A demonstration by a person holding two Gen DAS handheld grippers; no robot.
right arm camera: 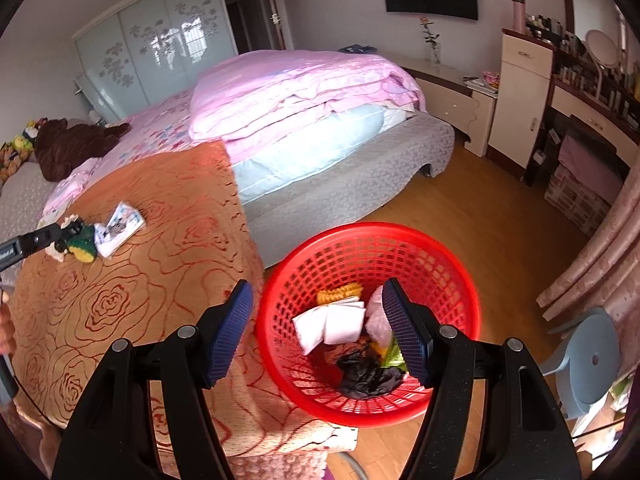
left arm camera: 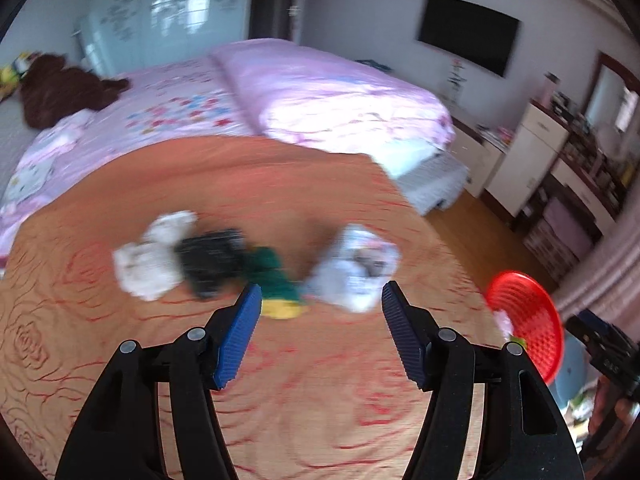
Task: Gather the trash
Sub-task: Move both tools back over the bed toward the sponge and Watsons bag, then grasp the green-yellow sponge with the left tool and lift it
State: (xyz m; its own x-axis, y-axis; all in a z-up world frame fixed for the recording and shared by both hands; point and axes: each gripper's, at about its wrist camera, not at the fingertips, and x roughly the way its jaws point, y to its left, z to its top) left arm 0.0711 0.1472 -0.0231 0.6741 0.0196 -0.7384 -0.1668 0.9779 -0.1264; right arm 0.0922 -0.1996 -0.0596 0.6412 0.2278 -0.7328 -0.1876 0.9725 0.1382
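On the orange rose-patterned surface (left arm camera: 280, 380) the remaining trash pile (left arm camera: 248, 264) lies ahead of the left tool (left arm camera: 320, 320), jaws apart and empty for a pickup, while the right tool (right arm camera: 318, 328), also apart and empty, hangs over the red basket (right arm camera: 460, 280).

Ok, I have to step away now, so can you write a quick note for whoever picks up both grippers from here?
Left gripper: jaws open, nothing between them, over the orange blanket short of the trash pile.
Right gripper: jaws open, empty, above the red basket.
Done: white paper, a black bag and other scraps are in the basket.
Left: white crumpled wad, black piece, green and yellow item and printed white wrapper still lie on the blanket.
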